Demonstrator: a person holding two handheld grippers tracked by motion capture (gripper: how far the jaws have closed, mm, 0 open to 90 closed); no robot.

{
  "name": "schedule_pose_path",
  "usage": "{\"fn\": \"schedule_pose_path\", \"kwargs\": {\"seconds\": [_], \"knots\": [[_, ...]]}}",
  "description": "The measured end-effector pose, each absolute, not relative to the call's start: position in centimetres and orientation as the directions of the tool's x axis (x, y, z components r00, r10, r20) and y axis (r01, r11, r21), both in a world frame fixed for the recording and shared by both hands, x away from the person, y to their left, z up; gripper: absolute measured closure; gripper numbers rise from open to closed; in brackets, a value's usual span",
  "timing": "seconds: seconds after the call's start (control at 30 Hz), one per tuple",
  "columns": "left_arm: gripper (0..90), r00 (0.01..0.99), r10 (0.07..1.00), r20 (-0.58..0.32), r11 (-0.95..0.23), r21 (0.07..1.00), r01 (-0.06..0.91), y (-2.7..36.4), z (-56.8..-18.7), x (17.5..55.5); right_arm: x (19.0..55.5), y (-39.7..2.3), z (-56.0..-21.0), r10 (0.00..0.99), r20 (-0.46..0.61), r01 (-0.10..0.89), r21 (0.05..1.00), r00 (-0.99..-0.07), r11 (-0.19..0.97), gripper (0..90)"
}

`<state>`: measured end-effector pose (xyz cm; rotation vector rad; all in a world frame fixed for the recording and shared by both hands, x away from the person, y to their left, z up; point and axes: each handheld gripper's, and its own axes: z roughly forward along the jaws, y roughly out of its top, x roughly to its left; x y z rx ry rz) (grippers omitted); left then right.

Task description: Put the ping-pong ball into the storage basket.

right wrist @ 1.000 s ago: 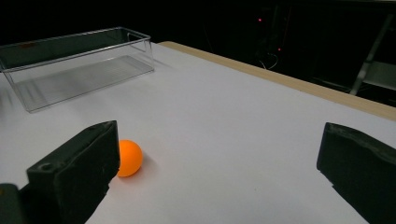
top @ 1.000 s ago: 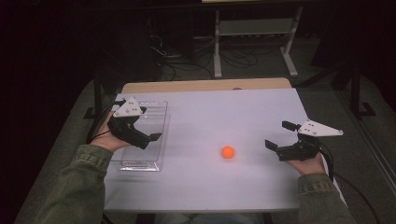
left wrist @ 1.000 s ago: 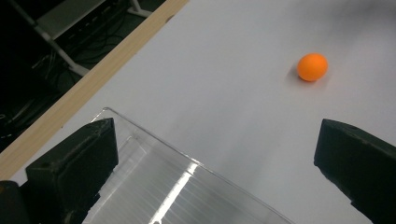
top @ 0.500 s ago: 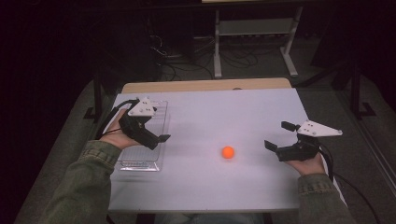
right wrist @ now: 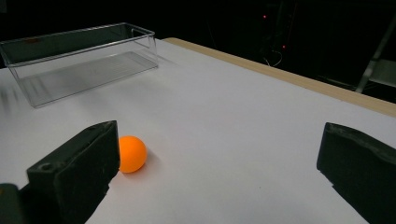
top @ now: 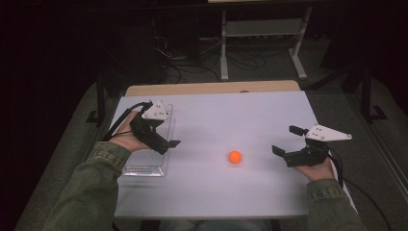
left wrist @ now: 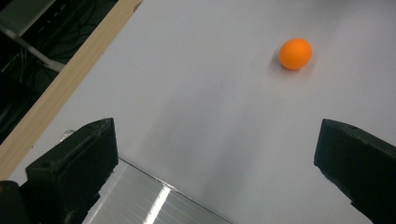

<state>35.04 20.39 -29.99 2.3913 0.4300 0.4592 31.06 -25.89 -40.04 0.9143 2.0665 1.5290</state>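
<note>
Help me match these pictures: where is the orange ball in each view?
High view: ball centre table, between both grippers.
Left gripper view: ball upper right.
Right gripper view: ball lower left, beside a jaw.
Shared landmark: clear box.

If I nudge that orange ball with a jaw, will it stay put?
Probably not. The orange ball is round and rests on the smooth, flat white table with nothing beside it, so it would likely roll. It looks small and light, perhaps hollow; closing on it off-centre may squirt it away.
</note>
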Motion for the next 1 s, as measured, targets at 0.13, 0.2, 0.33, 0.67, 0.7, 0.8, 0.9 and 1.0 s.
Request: {"fn": "schedule_pose_path", "kwargs": {"seconds": [0.13, 0.2, 0.33, 0.67, 0.7, 0.8, 0.9, 1.0], "knots": [[0.0, 0.889, 0.408, 0.207, -0.736, 0.652, 0.185, 19.9, -30.1, 35.2, 31.1, -25.9, -40.0, 0.710, 0.057, 0.263, 0.947, -0.702, 0.183, 0.0], [0.0, 0.891, 0.402, 0.209, -0.740, 0.648, 0.182, 19.6, -30.2, 35.3, 31.1, -25.9, -40.0, 0.709, 0.058, 0.263, 0.947, -0.702, 0.183, 0.0], [0.0, 0.897, 0.388, 0.214, -0.752, 0.636, 0.173, 19.1, -30.2, 35.4, 31.0, -25.9, -40.0, 0.708, 0.058, 0.262, 0.947, -0.704, 0.183, 0.0], [0.0, 0.906, 0.364, 0.216, -0.767, 0.622, 0.160, 17.9, -30.4, 35.6, 31.0, -25.9, -40.0, 0.706, 0.057, 0.261, 0.948, -0.706, 0.184, 0.0], [0.0, 0.906, 0.364, 0.214, -0.765, 0.623, 0.160, 17.8, -30.4, 35.6, 31.0, -25.9, -40.0, 0.707, 0.058, 0.261, 0.948, -0.705, 0.184, 0.0], [0.0, 0.909, 0.357, 0.217, -0.772, 0.616, 0.156, 17.6, -30.5, 35.6, 31.0, -25.9, -40.0, 0.706, 0.058, 0.261, 0.948, -0.706, 0.184, 0.0], [0.0, 0.914, 0.343, 0.217, -0.783, 0.604, 0.150, 17.2, -30.8, 35.6, 31.0, -25.9, -40.1, 0.707, 0.059, 0.263, 0.947, -0.705, 0.183, 0.0], [0.0, 0.915, 0.340, 0.215, -0.786, 0.600, 0.151, 17.0, -30.9, 35.6, 31.0, -25.9, -40.1, 0.706, 0.058, 0.263, 0.947, -0.706, 0.185, 0.0]]}}
